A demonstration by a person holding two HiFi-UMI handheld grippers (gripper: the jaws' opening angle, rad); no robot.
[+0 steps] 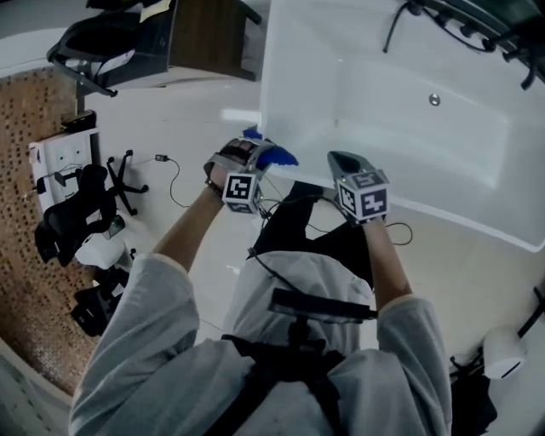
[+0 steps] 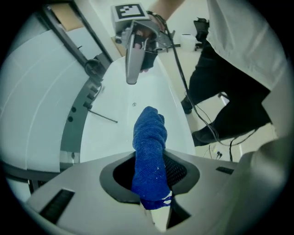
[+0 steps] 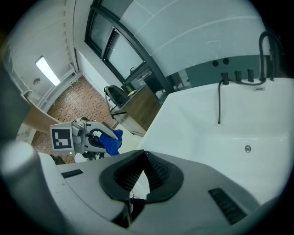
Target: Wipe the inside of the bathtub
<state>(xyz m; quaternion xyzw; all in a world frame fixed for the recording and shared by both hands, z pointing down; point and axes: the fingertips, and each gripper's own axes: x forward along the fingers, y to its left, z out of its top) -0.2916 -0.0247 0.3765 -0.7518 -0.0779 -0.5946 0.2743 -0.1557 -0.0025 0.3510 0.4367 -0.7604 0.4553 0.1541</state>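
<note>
Nearest, the person's light grey sleeves (image 1: 145, 341) reach forward over the cream tiled floor (image 1: 460, 281), with one tool in each hand. The left tool (image 1: 258, 150) is clenched on a crumpled blue terry cloth (image 1: 277, 157). In the left gripper view the cloth (image 2: 149, 142) is pinched between the ribbed pads of that tool (image 2: 152, 176) and sticks out well past their tips. Just beside it on the right, the right tool (image 1: 343, 162) holds nothing. In the right gripper view its jaws meet at the tips with no object between them.

Both tools are held at the near rim of the white rectangular bathtub (image 1: 383, 119). The cloth sits over the tub's near left corner, and I cannot tell whether it touches the enamel. Farther in, a small round metal fitting (image 1: 434, 100) sits on the tub's inner wall, and black tap pipes (image 1: 477, 25) run along the far edge. Well off to the left stand a black office chair (image 1: 81, 213) and a brown wooden cabinet (image 1: 209, 34).
</note>
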